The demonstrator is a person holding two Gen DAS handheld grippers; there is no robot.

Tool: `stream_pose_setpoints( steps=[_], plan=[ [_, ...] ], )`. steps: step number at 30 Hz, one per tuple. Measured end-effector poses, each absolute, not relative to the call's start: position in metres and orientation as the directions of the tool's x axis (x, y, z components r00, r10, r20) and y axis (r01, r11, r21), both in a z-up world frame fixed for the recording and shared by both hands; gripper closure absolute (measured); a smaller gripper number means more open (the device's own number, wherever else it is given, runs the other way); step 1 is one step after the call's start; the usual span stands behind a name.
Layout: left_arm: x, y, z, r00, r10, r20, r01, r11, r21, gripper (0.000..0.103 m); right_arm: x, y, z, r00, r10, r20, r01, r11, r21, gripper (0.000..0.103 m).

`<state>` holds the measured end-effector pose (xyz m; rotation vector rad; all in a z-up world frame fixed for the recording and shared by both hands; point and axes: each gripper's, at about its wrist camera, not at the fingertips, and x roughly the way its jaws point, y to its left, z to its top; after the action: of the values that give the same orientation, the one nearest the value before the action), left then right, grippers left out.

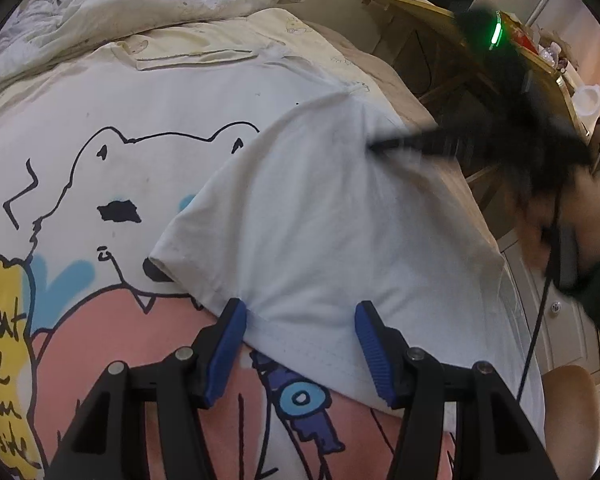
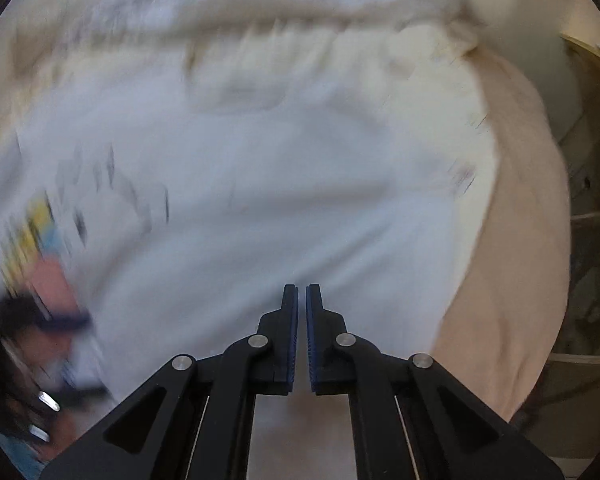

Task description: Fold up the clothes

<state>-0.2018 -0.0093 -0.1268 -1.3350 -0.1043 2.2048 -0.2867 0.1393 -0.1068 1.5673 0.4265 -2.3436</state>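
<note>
Left wrist view: left hand-held gripper point(image 1: 300, 354) jaws wide, straddling hem of folded-over flap of printed T-shirt point(image 1: 320, 220) on bed point(image 1: 384, 68); not clamped. Judged light, limp, non-slip; take at hem/corners.

Right wrist view, blurred: right hand-held gripper point(image 2: 302, 336) jaws near-closed; fabric pinch can't tell. Shirt ahead. No containers seen.

We see matt white cloth T-shirt point(image 1: 320, 216), printed; left gripper point(image 1: 300, 344) pads ribbed blue rubber on matt black plastic; quilt point(image 1: 140, 4) crumpled cloth at 11 o'clock.
</note>
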Motion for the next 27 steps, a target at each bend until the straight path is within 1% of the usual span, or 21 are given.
stream_pose_setpoints(
  steps=[1, 3, 6, 8, 10, 11, 14, 15, 16, 19, 21, 23, 24, 25, 26, 27],
  plan=[
    [-0.202, -0.008, -0.126, -0.35, 0.487, -0.8, -0.417, -0.846, -0.333, 0.046, -0.284, 0.138, -0.112, -0.365, -0.047, -0.93, 0.387, -0.916, -0.106, 0.098],
    [-0.204, -0.006, -0.122, -0.338, 0.468, -0.816, -0.414, -0.853, -0.318, 0.046, -0.27, 0.141, -0.098, -0.397, -0.046, -0.917, 0.336, -0.937, -0.098, 0.097],
    [-0.205, -0.003, -0.121, -0.323, 0.446, -0.835, -0.414, -0.86, -0.299, 0.046, -0.224, 0.143, -0.067, -0.431, -0.123, -0.894, 0.301, -0.953, -0.014, 0.097],
    [-0.203, 0.0, -0.122, -0.324, 0.423, -0.846, -0.411, -0.869, -0.277, 0.046, -0.198, 0.137, -0.073, -0.38, -0.175, -0.908, 0.268, -0.961, 0.073, 0.097],
    [-0.201, 0.004, -0.122, -0.336, 0.397, -0.854, -0.396, -0.882, -0.254, 0.046, -0.176, 0.132, -0.098, -0.31, -0.196, -0.93, 0.232, -0.964, 0.126, 0.097],
    [-0.199, 0.005, -0.122, -0.341, 0.388, -0.856, -0.392, -0.886, -0.245, 0.046, -0.169, 0.128, -0.112, -0.28, -0.188, -0.941, 0.229, -0.965, 0.125, 0.096],
    [-0.195, 0.013, -0.116, -0.346, 0.351, -0.87, -0.404, -0.893, -0.199, 0.045, -0.157, 0.122, -0.119, -0.305, -0.156, -0.939, 0.198, -0.975, 0.098, 0.097],
    [-0.196, 0.008, -0.111, -0.327, 0.357, -0.875, -0.39, -0.894, -0.219, 0.045, -0.157, 0.12, -0.115, -0.296, -0.147, -0.944, 0.186, -0.978, 0.094, 0.095],
    [-0.196, 0.002, -0.105, -0.313, 0.364, -0.877, -0.374, -0.896, -0.238, 0.045, -0.155, 0.117, -0.106, -0.304, -0.168, -0.938, 0.186, -0.976, 0.114, 0.093],
    [-0.187, -0.049, -0.069, -0.414, 0.373, -0.83, -0.273, -0.921, -0.277, 0.045, -0.145, 0.099, -0.068, -0.354, -0.272, -0.895, 0.255, -0.949, 0.187, 0.093],
    [-0.181, -0.092, -0.055, -0.455, 0.387, -0.802, -0.197, -0.922, -0.333, 0.045, -0.145, 0.084, -0.045, -0.369, -0.366, -0.855, 0.3, -0.917, 0.263, 0.093],
    [-0.17, -0.157, -0.044, -0.497, 0.395, -0.773, -0.098, -0.91, -0.402, 0.045, -0.164, 0.06, -0.026, -0.374, -0.462, -0.804, 0.345, -0.874, 0.342, 0.093],
    [-0.167, -0.185, -0.041, -0.527, 0.382, -0.759, -0.055, -0.907, -0.418, 0.045, -0.173, 0.044, -0.016, -0.372, -0.488, -0.789, 0.378, -0.857, 0.351, 0.089],
    [-0.167, -0.225, -0.037, -0.574, 0.353, -0.739, -0.004, -0.904, -0.428, 0.043, -0.182, 0.027, -0.006, -0.369, -0.514, -0.774, 0.41, -0.838, 0.36, 0.079],
    [-0.166, -0.25, -0.033, -0.609, 0.315, -0.728, 0.036, -0.906, -0.422, 0.039, -0.191, 0.01, 0.004, -0.365, -0.538, -0.759, 0.442, -0.818, 0.368, 0.076],
    [-0.165, -0.279, -0.03, -0.65, 0.265, -0.713, 0.086, -0.906, -0.415, 0.037, -0.198, -0.009, 0.01, -0.355, -0.554, -0.753, 0.477, -0.8, 0.364, 0.075]
  ],
)
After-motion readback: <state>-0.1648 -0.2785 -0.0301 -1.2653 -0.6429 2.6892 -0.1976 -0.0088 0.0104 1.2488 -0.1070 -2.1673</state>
